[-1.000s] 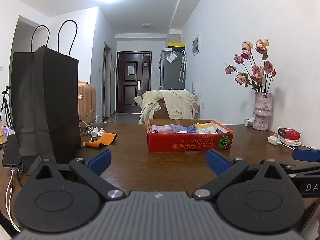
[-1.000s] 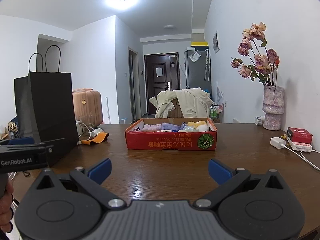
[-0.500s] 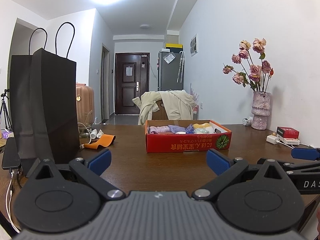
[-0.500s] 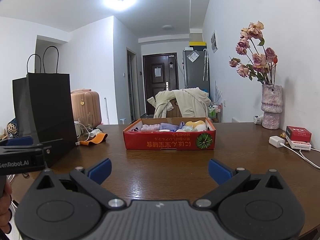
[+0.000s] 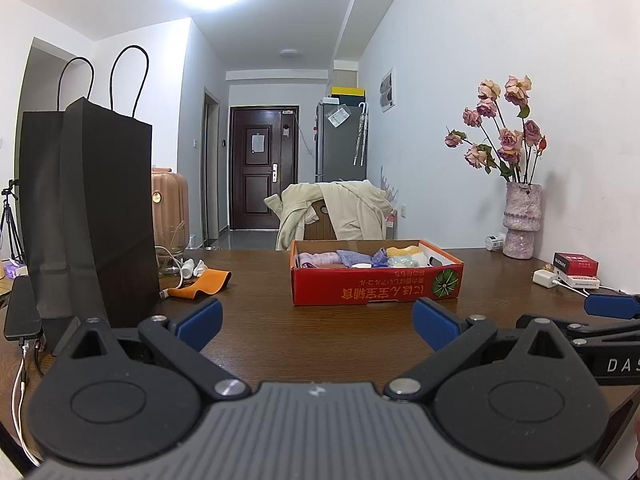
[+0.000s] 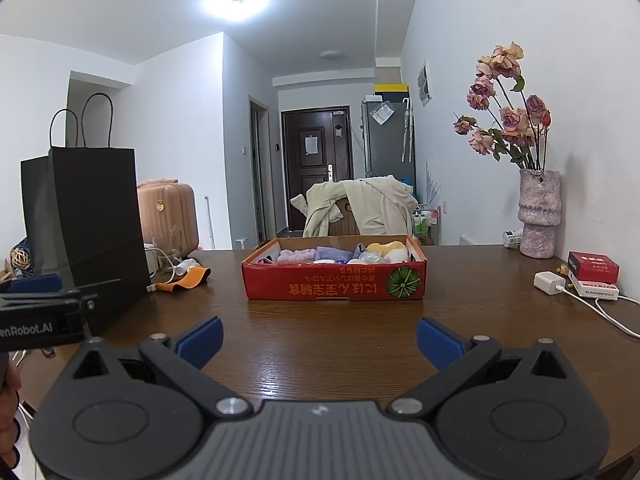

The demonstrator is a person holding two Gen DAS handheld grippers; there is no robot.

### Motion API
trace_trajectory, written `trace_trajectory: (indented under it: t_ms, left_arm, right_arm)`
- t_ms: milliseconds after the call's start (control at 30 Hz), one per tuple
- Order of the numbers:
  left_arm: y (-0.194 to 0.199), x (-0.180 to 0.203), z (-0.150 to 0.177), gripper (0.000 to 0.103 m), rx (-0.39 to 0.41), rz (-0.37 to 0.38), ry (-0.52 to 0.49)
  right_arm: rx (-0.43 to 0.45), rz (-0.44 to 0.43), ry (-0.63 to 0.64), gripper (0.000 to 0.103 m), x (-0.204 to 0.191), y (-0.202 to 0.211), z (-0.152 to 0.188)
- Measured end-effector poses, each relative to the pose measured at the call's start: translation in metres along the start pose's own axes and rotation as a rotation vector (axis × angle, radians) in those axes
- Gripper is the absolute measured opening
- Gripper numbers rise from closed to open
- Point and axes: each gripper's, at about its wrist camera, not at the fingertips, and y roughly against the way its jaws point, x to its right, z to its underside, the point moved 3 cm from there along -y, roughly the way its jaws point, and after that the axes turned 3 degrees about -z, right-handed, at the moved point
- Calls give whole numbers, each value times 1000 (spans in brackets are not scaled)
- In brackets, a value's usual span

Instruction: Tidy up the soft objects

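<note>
Two grippers hover low over the table, side by side, both wide open and holding nothing. Lots of bare wood lies ahead. A red box of soft things sits ahead of both. A black bag stands left.

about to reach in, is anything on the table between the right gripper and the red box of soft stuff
Nothing visible. Only bare wooden table lies between the open right gripper and the red box. The black bag stands off to the left.
</note>
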Motion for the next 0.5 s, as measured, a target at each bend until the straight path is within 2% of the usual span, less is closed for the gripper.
trace_trajectory:
  t_ms: [500]
  left_arm:
    - [2,1,1,103,21,2,-17]
  right_arm:
    - [4,9,-2,103,0,0,-2]
